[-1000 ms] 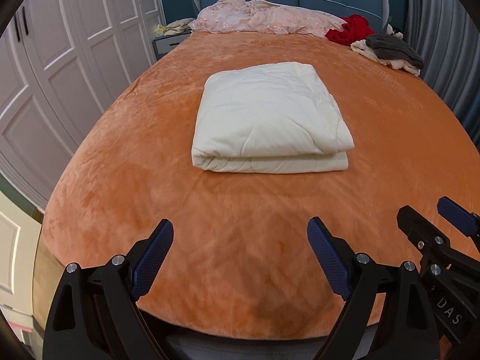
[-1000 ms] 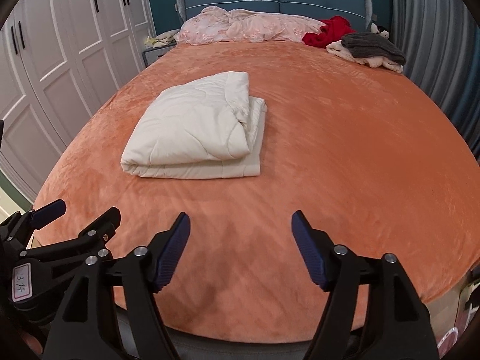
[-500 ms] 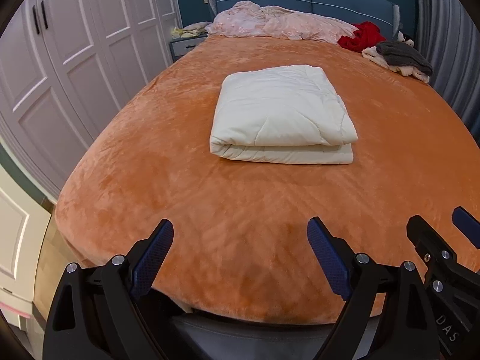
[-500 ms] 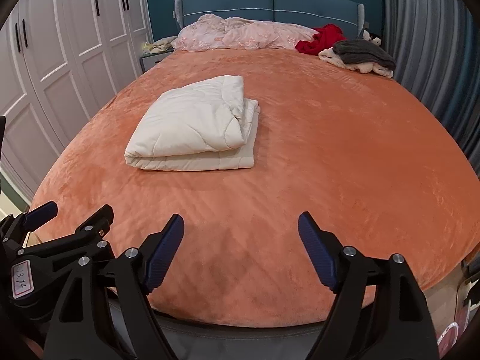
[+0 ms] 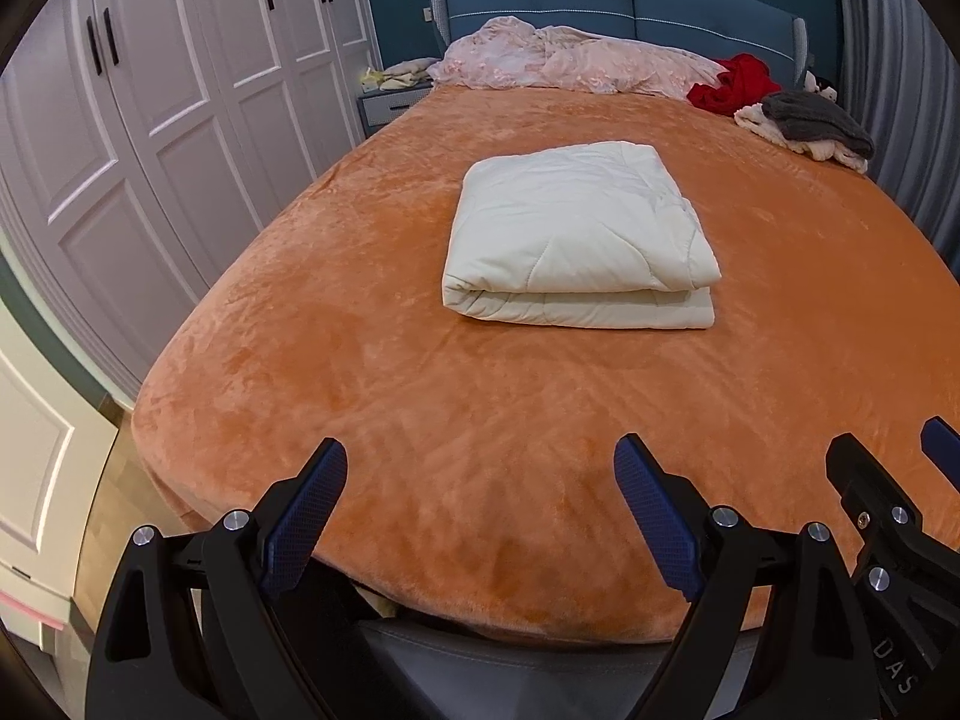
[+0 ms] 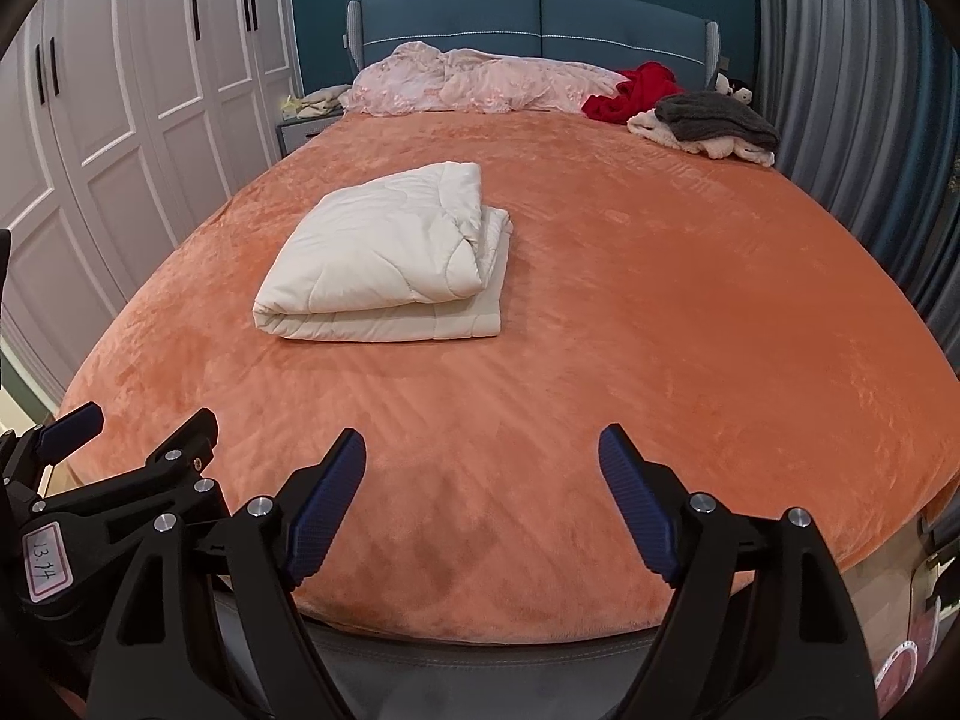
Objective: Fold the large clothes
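A cream quilted garment [image 5: 576,240] lies folded into a thick rectangle in the middle of the orange bed cover [image 5: 420,420]. It shows left of centre in the right wrist view [image 6: 390,258]. My left gripper [image 5: 480,450] hangs open over the foot edge of the bed, well short of the fold, with nothing between its blue pads. My right gripper [image 6: 480,441] is open beside it, also with nothing in it. Each gripper shows at the edge of the other's view, the right one [image 5: 888,444] and the left one [image 6: 147,420].
Crumpled pink bedding [image 5: 570,60] lies along the blue headboard. A red garment [image 5: 738,81] and a grey and cream clothes pile [image 5: 810,126] sit at the far right corner. White wardrobe doors [image 5: 150,120] line the left side, a grey curtain [image 6: 840,90] the right.
Both grippers have drawn back from the folded garment toward the foot of the bed, whose front edge now shows. The right jaws stand slightly wider.
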The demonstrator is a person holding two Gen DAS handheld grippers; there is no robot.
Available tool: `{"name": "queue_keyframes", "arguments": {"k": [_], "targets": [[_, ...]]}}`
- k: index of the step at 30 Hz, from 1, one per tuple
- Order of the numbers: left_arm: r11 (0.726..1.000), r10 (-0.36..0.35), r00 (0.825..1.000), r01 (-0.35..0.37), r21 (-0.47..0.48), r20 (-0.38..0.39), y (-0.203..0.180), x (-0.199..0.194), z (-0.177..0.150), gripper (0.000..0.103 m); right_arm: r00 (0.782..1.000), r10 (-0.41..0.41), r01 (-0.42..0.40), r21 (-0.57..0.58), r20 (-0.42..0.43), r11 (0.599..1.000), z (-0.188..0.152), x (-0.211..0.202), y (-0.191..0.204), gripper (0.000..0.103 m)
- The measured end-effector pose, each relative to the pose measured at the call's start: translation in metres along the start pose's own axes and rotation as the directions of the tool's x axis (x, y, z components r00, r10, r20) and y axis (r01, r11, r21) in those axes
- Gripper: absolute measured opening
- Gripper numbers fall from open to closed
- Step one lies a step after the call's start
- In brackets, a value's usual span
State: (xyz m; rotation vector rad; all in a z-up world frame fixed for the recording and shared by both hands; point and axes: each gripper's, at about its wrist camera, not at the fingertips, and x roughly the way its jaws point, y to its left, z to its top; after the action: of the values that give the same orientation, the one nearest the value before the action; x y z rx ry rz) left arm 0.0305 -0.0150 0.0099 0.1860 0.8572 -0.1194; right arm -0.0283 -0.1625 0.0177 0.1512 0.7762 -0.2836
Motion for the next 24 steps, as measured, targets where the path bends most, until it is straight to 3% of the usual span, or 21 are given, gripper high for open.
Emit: {"name": "queue_keyframes", "arguments": {"k": [24], "targets": [[0.999, 0.032, 0.999, -0.032, -0.008, 0.026, 0.0049, -0.008, -0.0065, 0.088, 1.0, 0.0, 0.0, -0.005, 0.01, 1.0, -0.0032, -0.0043, 0.0028, 0.078]]}}
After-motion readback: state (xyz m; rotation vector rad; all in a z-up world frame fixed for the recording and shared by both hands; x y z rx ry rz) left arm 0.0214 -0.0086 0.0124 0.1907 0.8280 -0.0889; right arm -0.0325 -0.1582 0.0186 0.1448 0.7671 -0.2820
